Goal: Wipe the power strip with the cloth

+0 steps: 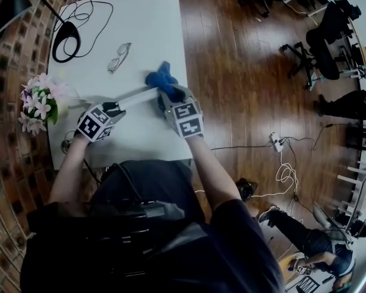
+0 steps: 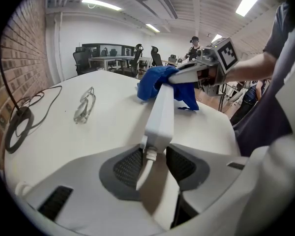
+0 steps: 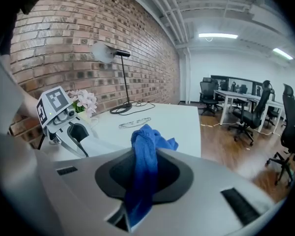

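Note:
A white power strip [image 1: 136,97] lies across the white table [image 1: 146,23]. My left gripper [image 1: 114,109] is shut on its cable end; in the left gripper view the strip [image 2: 162,107] runs away from between the pads, with its cord [image 2: 145,162] coming back through the gap. My right gripper [image 1: 169,100] is shut on a blue cloth [image 1: 161,78]. The cloth [image 2: 160,82] rests bunched over the strip's far end. In the right gripper view the cloth [image 3: 146,146] stands up between the jaws and hides the strip below.
A pair of glasses [image 1: 118,57] lies further back on the table. A black cable and a round lamp base [image 1: 66,40] sit at the far left corner. Pink flowers [image 1: 41,102] stand at the left edge. The table's right edge [image 1: 186,84] runs close to the cloth.

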`<control>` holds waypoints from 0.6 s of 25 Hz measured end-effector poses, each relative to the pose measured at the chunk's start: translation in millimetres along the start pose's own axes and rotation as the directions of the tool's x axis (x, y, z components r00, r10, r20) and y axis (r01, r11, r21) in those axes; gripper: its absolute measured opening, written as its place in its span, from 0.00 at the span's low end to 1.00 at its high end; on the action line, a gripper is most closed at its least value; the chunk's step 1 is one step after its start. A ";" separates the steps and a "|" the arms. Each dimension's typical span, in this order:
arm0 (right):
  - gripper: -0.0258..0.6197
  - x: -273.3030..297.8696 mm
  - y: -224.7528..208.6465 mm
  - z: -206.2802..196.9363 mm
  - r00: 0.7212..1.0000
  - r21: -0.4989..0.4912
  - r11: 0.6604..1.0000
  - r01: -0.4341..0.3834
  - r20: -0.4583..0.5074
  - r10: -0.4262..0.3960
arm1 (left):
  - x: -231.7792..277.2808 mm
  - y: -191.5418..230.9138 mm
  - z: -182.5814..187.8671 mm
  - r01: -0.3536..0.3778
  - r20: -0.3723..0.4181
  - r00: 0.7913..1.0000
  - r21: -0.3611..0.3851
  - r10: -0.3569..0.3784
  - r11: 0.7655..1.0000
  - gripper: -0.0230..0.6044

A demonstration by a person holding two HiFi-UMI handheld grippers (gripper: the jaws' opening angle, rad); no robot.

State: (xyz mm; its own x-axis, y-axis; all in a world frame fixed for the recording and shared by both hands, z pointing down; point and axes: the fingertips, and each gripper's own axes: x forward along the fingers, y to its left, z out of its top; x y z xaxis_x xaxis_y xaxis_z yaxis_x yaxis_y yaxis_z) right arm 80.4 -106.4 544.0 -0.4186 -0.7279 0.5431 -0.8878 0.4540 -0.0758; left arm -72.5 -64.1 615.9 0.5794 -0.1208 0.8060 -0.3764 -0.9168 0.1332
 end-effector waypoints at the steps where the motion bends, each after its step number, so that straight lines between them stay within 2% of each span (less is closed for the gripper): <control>1: 0.14 -1.6 -5.7 -0.9 1.000 0.008 1.000 0.011 -0.004 -0.011 | -0.3 0.1 0.2 0.009 -0.005 1.000 -0.016 -0.009 1.000 0.29; 5: 0.14 -9.2 -24.5 -5.5 0.999 0.026 0.999 0.034 -0.023 -0.034 | -0.6 0.4 1.0 0.045 -0.032 0.998 -0.079 -0.048 0.996 0.29; 8: 0.14 -14.4 -38.6 -14.0 0.995 -0.031 0.997 0.068 -0.071 -0.070 | -1.7 2.4 1.7 0.064 -0.046 0.996 -0.148 -0.071 0.987 0.28; 10: 0.14 -20.2 -50.4 -22.8 0.991 -0.035 0.996 0.087 -0.100 -0.090 | -2.3 2.3 3.0 0.071 -0.051 0.995 -0.180 -0.082 0.981 0.28; 13: 0.14 -29.7 -58.0 -20.2 0.994 0.007 0.996 0.085 -0.069 -0.085 | -2.8 2.3 4.7 0.082 -0.057 0.994 -0.197 -0.095 0.977 0.28; 15: 0.14 -31.0 -49.1 -7.2 0.998 -0.028 0.998 0.058 -0.028 -0.059 | -3.5 4.1 4.8 0.093 -0.060 0.992 -0.212 -0.108 0.973 0.28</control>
State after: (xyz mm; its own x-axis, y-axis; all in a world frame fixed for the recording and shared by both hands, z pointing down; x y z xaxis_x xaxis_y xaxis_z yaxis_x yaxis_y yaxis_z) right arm 138.3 -102.5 536.9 -0.3601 -0.7384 0.5702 -0.9047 0.4255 -0.0204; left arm -72.7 -69.2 610.8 0.5725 0.0020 0.8199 -0.4652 -0.8227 0.3268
